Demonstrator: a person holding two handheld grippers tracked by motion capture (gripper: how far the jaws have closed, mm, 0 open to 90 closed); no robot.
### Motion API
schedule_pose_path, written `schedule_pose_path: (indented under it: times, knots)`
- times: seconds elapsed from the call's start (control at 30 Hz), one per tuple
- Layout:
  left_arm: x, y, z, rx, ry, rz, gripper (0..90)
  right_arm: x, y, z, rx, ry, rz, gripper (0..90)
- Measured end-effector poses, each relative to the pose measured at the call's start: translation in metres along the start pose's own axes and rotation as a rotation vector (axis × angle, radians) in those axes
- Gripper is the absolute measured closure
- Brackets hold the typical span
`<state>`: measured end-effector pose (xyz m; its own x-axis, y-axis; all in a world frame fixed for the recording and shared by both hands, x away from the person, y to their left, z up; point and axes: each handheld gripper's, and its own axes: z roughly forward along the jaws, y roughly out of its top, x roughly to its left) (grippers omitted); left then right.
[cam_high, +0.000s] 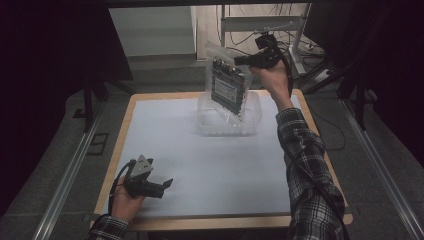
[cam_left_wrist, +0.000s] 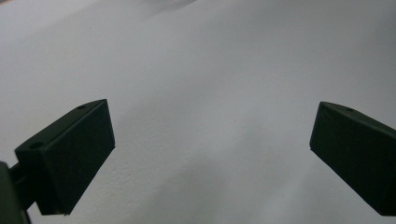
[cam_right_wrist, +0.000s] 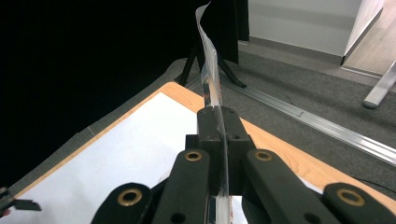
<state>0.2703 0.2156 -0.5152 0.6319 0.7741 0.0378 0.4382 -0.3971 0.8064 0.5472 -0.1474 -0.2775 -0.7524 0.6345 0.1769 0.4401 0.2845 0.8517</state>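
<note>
The right gripper (cam_high: 239, 60) is clamped on the upper edge of a clear bag (cam_high: 227, 85) with a dark board inside, and holds it tilted in the air above the tub (cam_high: 252, 117), its lower corner hanging down to the tub's rim; in the right gripper view the bag's edge (cam_right_wrist: 210, 70) stands thin and upright between the closed jaws. The tub sits near the far edge of the table (cam_high: 200, 165), about midway across. The left gripper (cam_high: 162, 186) rests well apart from the tub at the near left corner, jaws spread wide over bare white surface.
</note>
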Motion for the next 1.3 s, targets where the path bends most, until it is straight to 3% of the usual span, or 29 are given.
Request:
schedule_pose_path:
  times: [0.23,0.6,0.8,0.93,1.0,1.1,1.2,1.3]
  knots:
    - [0.0,0.0,0.0,0.001,-0.001,-0.001,0.0,-0.007,-0.002,0.018,0.0,-0.006,-0.016,89.0]
    - [0.0,0.0,0.0,0.008,-0.004,0.006,0.0,-0.016,-0.024,0.046,0.046,-0.003,0.015,88.9]
    - [-0.001,0.0,0.001,0.01,-0.006,0.008,0.0,-0.022,-0.035,0.046,0.041,0.002,0.031,88.9]
    - [-0.002,0.0,0.001,0.015,-0.006,0.013,0.0,-0.026,-0.042,0.044,0.062,-0.043,0.001,88.8]
    - [-0.002,0.0,0.002,0.016,-0.006,0.014,0.0,-0.03,-0.046,0.042,0.045,-0.024,0.031,88.7]
    - [-0.002,0.0,0.002,0.018,-0.005,0.015,0.0,-0.03,-0.047,0.042,0.037,-0.017,0.03,88.6]
    - [-0.002,0.0,0.002,0.016,-0.004,0.015,0.0,-0.026,-0.044,0.04,0.053,-0.035,0.006,87.3]
    - [-0.002,0.0,0.001,0.014,-0.005,0.014,0.0,-0.023,-0.041,0.038,0.07,-0.07,-0.03,79.1]
